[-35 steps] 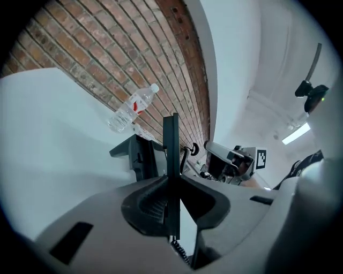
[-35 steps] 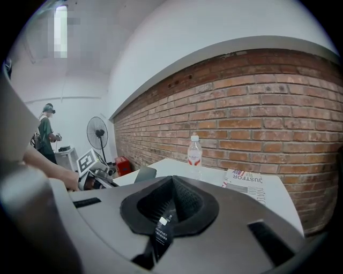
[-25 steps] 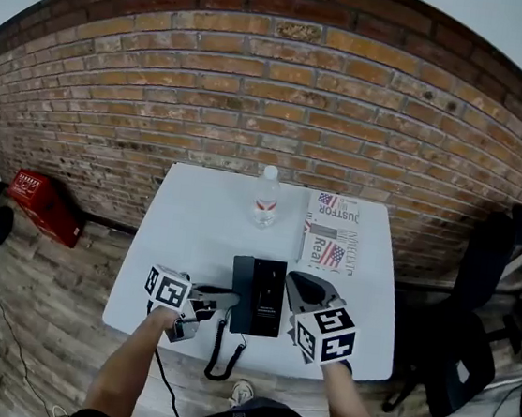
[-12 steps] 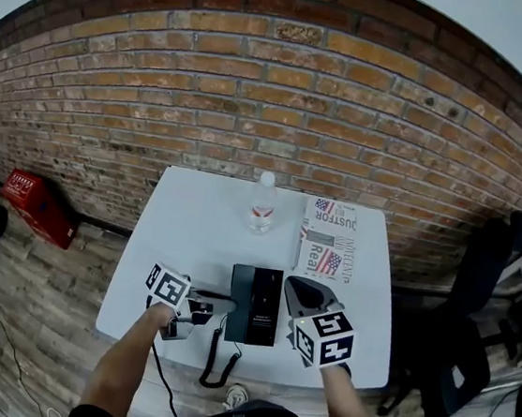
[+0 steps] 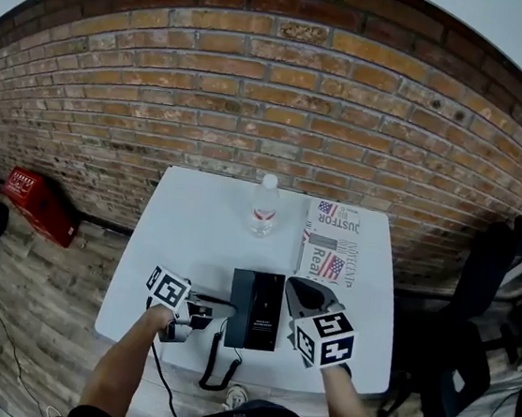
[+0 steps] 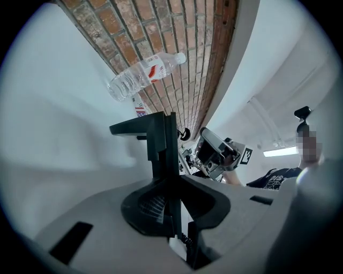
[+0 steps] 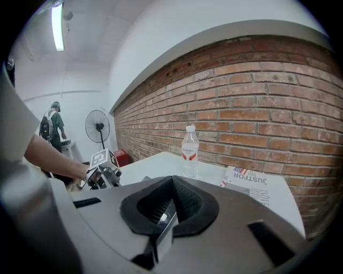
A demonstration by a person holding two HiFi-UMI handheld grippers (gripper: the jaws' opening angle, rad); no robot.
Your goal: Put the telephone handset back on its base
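Observation:
The black telephone base lies near the front edge of the white table. Left of it my left gripper is shut on the black handset, which points toward the base's left side. In the left gripper view the handset juts out from between the shut jaws of the left gripper. Its coiled cord hangs over the table's front edge. My right gripper is just right of the base. Its jaws are shut, and I see nothing held between them.
A clear water bottle stands at the back of the table, beside a folded newspaper. A brick wall runs behind. A black office chair is to the right and a red box is on the floor to the left. A standing fan stands far off.
Hardly anything differs. The head view has shifted slightly, and both grippers keep their places on either side of the base.

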